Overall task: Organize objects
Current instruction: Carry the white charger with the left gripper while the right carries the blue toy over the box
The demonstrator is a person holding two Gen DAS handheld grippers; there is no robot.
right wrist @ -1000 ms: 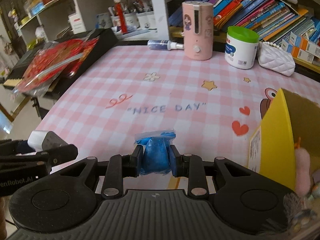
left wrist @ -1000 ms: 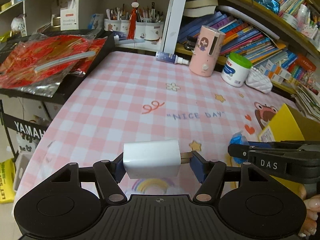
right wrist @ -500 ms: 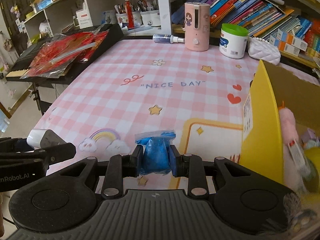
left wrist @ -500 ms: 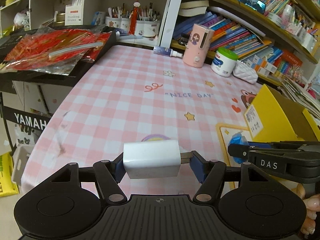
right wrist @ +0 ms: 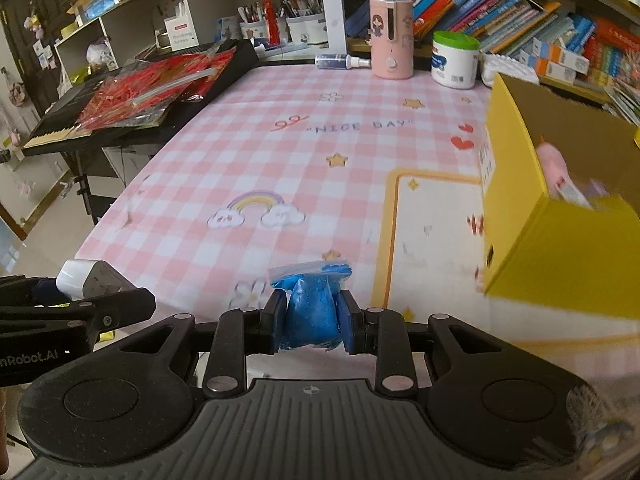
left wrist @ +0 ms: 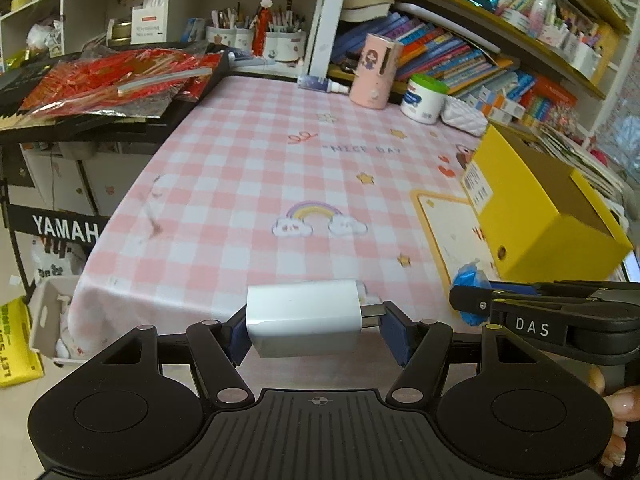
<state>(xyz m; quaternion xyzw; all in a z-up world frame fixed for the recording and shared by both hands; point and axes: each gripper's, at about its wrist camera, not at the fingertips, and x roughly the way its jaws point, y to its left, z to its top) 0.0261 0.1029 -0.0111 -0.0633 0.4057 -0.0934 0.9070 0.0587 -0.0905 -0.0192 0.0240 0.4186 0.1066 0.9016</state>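
My left gripper [left wrist: 316, 330] is shut on a white charger plug [left wrist: 304, 322], held above the near edge of the pink checked table [left wrist: 256, 176]. My right gripper [right wrist: 313, 322] is shut on a small blue bag [right wrist: 311, 312]; it also shows in the left wrist view [left wrist: 470, 280]. The open yellow box [right wrist: 560, 216] stands on the table at the right, with a pink soft toy [right wrist: 554, 168] and other items inside; it also shows in the left wrist view [left wrist: 536, 200]. Both grippers are side by side, left of the box.
At the table's far edge stand a pink humidifier [left wrist: 376, 70], a green-lidded white jar [left wrist: 424, 98], a spray bottle [left wrist: 324, 84] and a white quilted pouch [left wrist: 464, 116]. A keyboard with red bags [left wrist: 112, 84] lies to the left. Bookshelves run behind.
Both grippers have pulled back toward the table's near edge and risen, each keeping its object. The yellow box now shows more fully at the right.
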